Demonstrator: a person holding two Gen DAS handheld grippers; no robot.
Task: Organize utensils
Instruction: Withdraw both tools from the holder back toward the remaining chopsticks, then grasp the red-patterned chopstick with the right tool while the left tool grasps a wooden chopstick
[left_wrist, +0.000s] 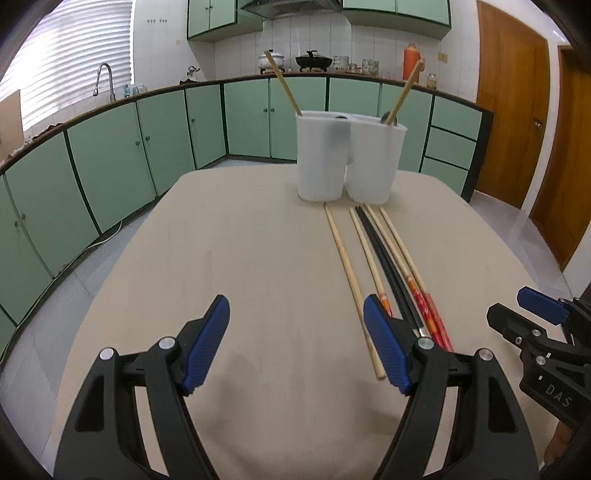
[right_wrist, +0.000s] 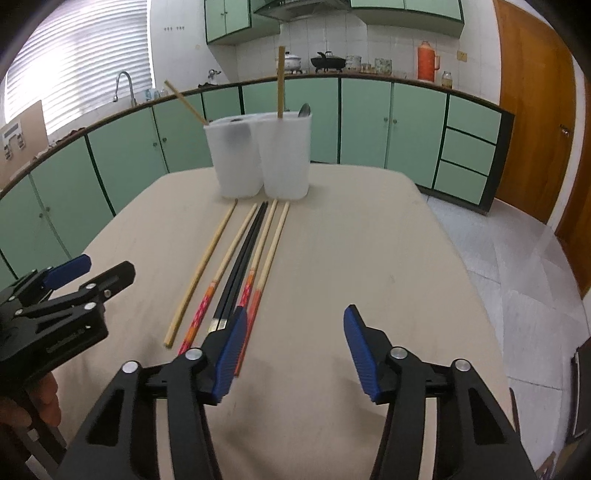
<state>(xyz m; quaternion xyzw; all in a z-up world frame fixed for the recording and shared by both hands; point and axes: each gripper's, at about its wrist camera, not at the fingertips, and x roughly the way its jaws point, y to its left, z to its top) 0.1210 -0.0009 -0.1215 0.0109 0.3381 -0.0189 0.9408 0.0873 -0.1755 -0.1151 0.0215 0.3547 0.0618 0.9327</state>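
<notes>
My left hand-held gripper (left_wrist: 295, 341) and right hand-held gripper (right_wrist: 293, 349) hang open and empty over bare beige surface (left_wrist: 229, 258). Six chopsticks (right_wrist: 236, 266) lie side by side before two white holders (right_wrist: 258, 158).

I see green base cabinets (left_wrist: 110, 155) curving along the far and left walls, with matching upper cabinets (left_wrist: 218, 16) above. At far left a curved faucet (left_wrist: 105, 79) rises in front of a window with closed blinds (left_wrist: 66, 62). On the far countertop sit a white pot (left_wrist: 271, 61), a black wok with a lid (left_wrist: 314, 61), an orange thermos (left_wrist: 410, 61) and some jars (left_wrist: 369, 66). A range hood (left_wrist: 291, 6) hangs over them against white wall tiles (left_wrist: 314, 35). At right I see wooden doors (left_wrist: 513, 110) and a pale tiled floor (right_wrist: 517, 266).
</notes>
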